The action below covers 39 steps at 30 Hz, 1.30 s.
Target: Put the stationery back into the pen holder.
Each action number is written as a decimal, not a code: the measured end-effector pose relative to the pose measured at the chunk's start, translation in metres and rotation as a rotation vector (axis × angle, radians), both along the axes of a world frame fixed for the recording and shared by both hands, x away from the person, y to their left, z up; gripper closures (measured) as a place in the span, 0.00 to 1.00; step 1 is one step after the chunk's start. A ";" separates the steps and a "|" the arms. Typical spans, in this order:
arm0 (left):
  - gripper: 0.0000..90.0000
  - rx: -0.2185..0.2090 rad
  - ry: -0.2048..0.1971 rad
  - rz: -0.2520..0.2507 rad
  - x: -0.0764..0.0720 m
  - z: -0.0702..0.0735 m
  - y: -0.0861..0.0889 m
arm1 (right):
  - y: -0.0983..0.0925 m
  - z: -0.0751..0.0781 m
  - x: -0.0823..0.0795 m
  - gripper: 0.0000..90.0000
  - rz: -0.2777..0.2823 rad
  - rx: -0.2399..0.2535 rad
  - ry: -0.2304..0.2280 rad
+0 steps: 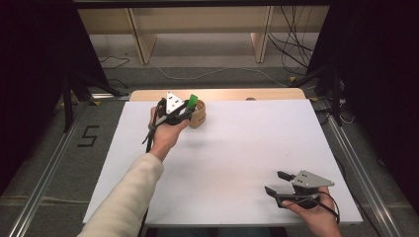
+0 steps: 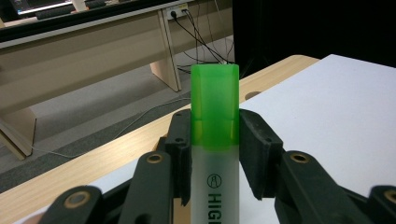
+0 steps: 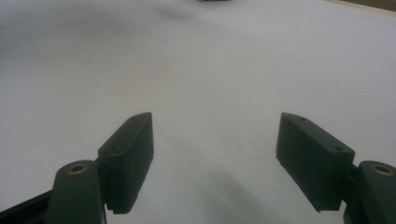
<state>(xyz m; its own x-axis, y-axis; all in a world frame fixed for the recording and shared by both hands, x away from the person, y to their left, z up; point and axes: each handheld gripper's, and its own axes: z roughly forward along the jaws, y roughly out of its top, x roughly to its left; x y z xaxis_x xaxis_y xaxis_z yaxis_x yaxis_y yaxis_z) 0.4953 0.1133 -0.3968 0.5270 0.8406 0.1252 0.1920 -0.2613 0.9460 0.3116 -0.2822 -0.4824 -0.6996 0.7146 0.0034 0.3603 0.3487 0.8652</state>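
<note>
My left gripper (image 1: 186, 109) is shut on a highlighter (image 1: 192, 101) with a green cap, at the far left of the white table. In the left gripper view the highlighter (image 2: 215, 135) stands upright between the two black pads (image 2: 180, 144), its green cap above them and its pale printed body below. Right behind the highlighter stands a round wooden cup (image 1: 199, 116); whether the pen's lower end is inside it I cannot tell. My right gripper (image 1: 277, 182) rests low at the table's near right, open, and in its own view the right gripper (image 3: 217, 158) has nothing between its pads.
The white table top (image 1: 237, 148) has a wooden strip (image 1: 222, 94) along its far edge. Beyond it lie grey floor, cables and pale wooden furniture legs (image 1: 141, 42). A metal rail (image 1: 44, 173) runs along the left side.
</note>
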 end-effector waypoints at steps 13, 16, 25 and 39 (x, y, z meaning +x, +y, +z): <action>0.74 0.004 0.006 0.004 0.010 0.001 -0.005 | 0.000 0.000 0.000 0.32 0.001 0.000 -0.002; 0.74 -0.001 0.006 0.003 0.011 0.000 -0.007 | 0.000 0.000 0.000 0.31 -0.001 0.000 0.001; 0.74 -0.003 0.009 0.007 0.015 -0.001 -0.011 | 0.000 0.000 0.000 0.31 0.001 0.000 0.002; 0.74 -0.004 0.006 0.016 0.022 0.000 -0.011 | 0.000 -0.001 0.000 0.31 0.003 0.003 0.003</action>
<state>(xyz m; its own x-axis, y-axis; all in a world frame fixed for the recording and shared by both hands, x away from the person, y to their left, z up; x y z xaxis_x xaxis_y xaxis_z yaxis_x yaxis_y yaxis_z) 0.5178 0.1019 -0.3967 0.5139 0.8497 0.1185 0.2018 -0.2539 0.9460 0.3118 -0.2821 -0.4830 -0.7015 0.7126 0.0078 0.3619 0.3467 0.8653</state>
